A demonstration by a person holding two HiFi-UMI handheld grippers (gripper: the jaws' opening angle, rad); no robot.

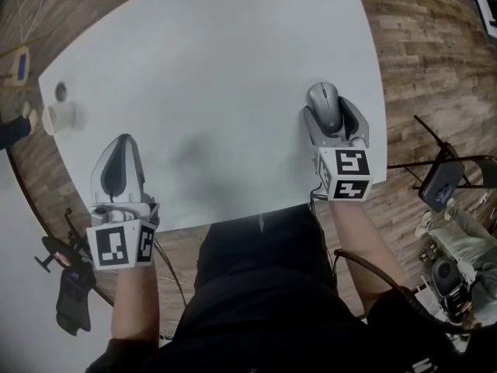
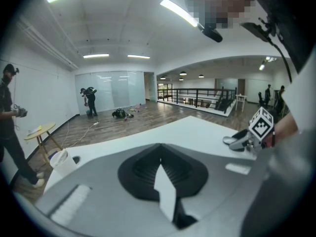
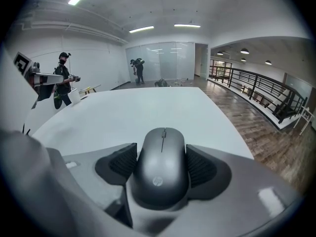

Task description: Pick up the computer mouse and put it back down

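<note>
A dark grey computer mouse [image 1: 324, 102] [image 3: 162, 167] sits between the jaws of my right gripper [image 1: 332, 119] [image 3: 163, 166], near the right edge of the white table [image 1: 217, 68]. Both ribbed black pads [image 3: 200, 164] press on the mouse's sides, so the gripper is shut on it. I cannot tell whether the mouse touches the tabletop. My left gripper [image 1: 124, 140] [image 2: 160, 154] hovers over the table's near left part, jaws together and holding nothing. In the left gripper view the right gripper [image 2: 247, 139] shows far right.
A white cup [image 1: 60, 117] [image 2: 61, 159] stands at the table's left edge beside a small round hole [image 1: 60, 92]. A dark folding chair [image 1: 443, 177] stands on the wooden floor right of the table. People [image 3: 63, 78] stand far off in the room.
</note>
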